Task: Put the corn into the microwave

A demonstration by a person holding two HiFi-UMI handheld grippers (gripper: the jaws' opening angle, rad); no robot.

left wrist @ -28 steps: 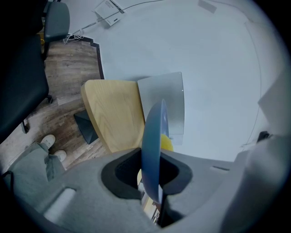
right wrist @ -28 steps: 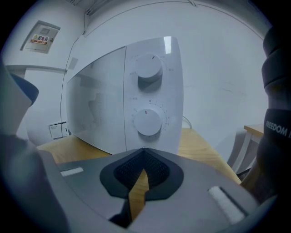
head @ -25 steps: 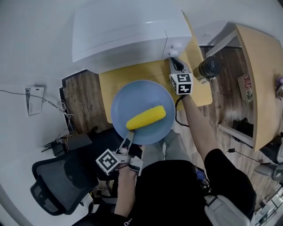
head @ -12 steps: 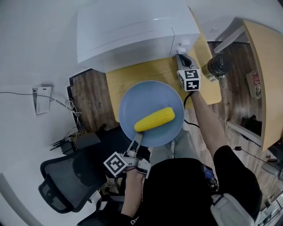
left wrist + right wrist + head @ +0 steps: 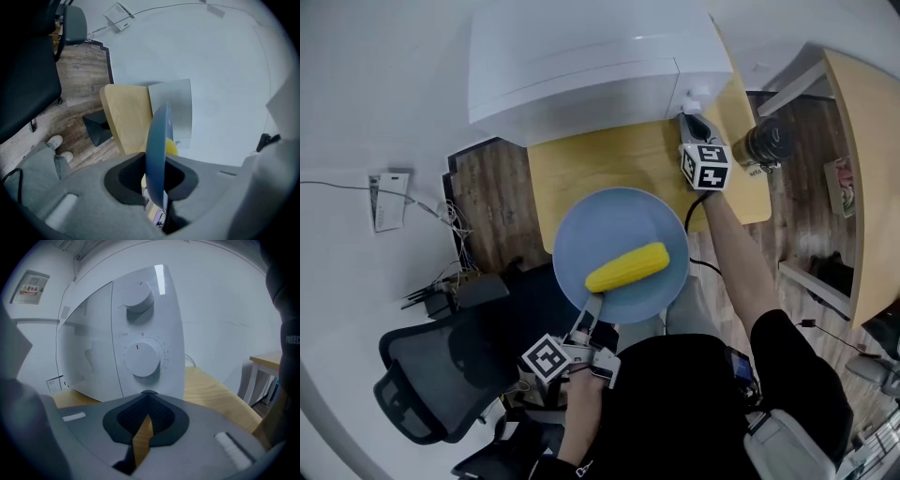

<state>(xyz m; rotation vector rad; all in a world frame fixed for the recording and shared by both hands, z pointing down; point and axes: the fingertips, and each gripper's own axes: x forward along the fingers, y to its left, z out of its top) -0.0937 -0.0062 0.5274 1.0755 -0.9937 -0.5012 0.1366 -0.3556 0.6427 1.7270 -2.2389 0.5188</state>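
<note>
A yellow corn cob (image 5: 626, 267) lies on a round blue plate (image 5: 605, 230). My left gripper (image 5: 592, 306) is shut on the plate's near rim and holds it over the near edge of the yellow table (image 5: 581, 164). In the left gripper view the plate (image 5: 157, 140) stands edge-on between the jaws, with a bit of the corn (image 5: 172, 148) behind it. The white microwave (image 5: 591, 66) stands at the back of the table with its door closed. My right gripper (image 5: 690, 120) is shut and empty, its tip (image 5: 148, 393) just in front of the lower dial (image 5: 142, 358).
A dark round jar (image 5: 766, 143) stands at the table's right edge. A black office chair (image 5: 431, 394) is at the lower left. A second wooden desk (image 5: 862, 169) runs down the right side. Cables and a white power strip (image 5: 389, 200) lie at the left.
The plate with the corn has drawn back a little from the microwave toward the person. The right gripper stays at the microwave's control panel.
</note>
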